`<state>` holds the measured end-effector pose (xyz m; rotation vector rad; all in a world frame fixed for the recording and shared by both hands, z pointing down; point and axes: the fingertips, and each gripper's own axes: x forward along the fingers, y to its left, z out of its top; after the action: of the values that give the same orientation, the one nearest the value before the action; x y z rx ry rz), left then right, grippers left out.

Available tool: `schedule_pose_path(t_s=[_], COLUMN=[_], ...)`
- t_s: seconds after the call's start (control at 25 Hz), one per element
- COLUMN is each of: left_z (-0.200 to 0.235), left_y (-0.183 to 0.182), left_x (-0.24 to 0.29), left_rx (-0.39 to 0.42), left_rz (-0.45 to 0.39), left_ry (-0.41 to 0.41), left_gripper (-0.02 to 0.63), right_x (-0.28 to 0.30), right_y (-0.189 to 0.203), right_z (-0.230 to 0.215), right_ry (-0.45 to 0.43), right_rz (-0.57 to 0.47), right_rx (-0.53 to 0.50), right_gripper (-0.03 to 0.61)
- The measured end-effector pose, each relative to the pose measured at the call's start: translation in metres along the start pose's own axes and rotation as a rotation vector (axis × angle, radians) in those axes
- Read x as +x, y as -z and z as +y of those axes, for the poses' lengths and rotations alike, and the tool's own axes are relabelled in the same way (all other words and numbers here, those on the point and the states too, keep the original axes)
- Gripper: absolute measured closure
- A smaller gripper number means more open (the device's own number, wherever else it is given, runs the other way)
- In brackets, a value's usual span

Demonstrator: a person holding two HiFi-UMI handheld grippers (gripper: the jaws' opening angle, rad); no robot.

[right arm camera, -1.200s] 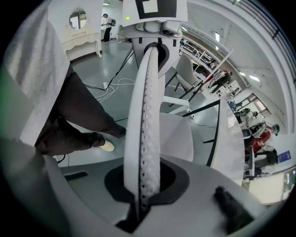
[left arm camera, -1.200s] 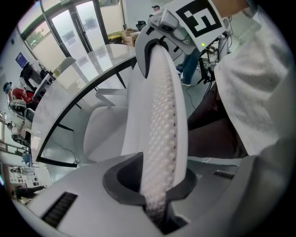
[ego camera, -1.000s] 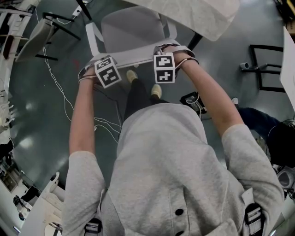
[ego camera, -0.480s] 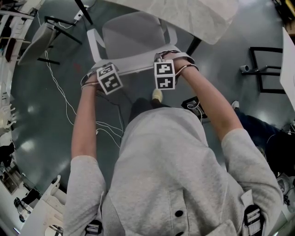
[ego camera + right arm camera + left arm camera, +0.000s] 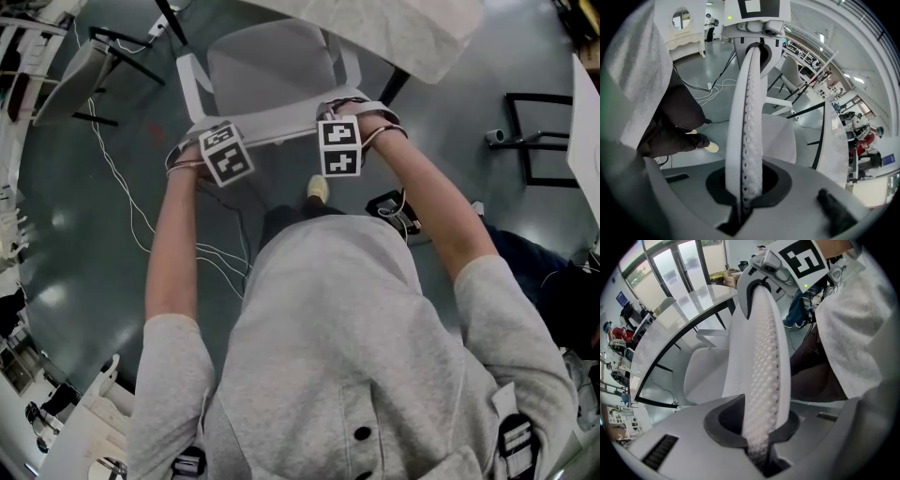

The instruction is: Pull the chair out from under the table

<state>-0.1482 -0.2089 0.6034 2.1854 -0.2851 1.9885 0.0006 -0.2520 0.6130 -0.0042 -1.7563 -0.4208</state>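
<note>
A white chair stands on the grey floor, its seat partly under the pale table at the top of the head view. Both grippers clamp the top edge of its perforated backrest. My left gripper is shut on the backrest's left part, which runs up between the jaws as a white dimpled strip. My right gripper is shut on the right part, whose thin edge sits in the jaws. Each gripper view shows the other gripper on the far end of the backrest.
Another chair stands at the upper left, with white cables trailing over the floor. A black box lies by the person's right arm. A black frame and a seated person's leg are at the right.
One of the person's feet has drawn back out of sight. Both grippers keep their hold and the backrest has shifted only slightly toward the person.
</note>
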Motion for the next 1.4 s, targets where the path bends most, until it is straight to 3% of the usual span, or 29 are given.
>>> schedule_pose_path(t_s=[0.48, 1.4], left_z=[-0.018, -0.058], left_y=[0.006, 0.025], left_x=[-0.001, -0.005], left_rx=[0.019, 0.049], left_rz=[-0.005, 0.002], left_ry=[-0.028, -0.008], left_gripper=[0.546, 0.541], right_x=[-0.004, -0.015], right_y=[-0.005, -0.027], right_z=[0.02, 0.065], right_ry=[0.009, 0.004], right_rz=[0.011, 0.013], right_rx=[0.014, 0.044], right_gripper=[0.551, 0.551])
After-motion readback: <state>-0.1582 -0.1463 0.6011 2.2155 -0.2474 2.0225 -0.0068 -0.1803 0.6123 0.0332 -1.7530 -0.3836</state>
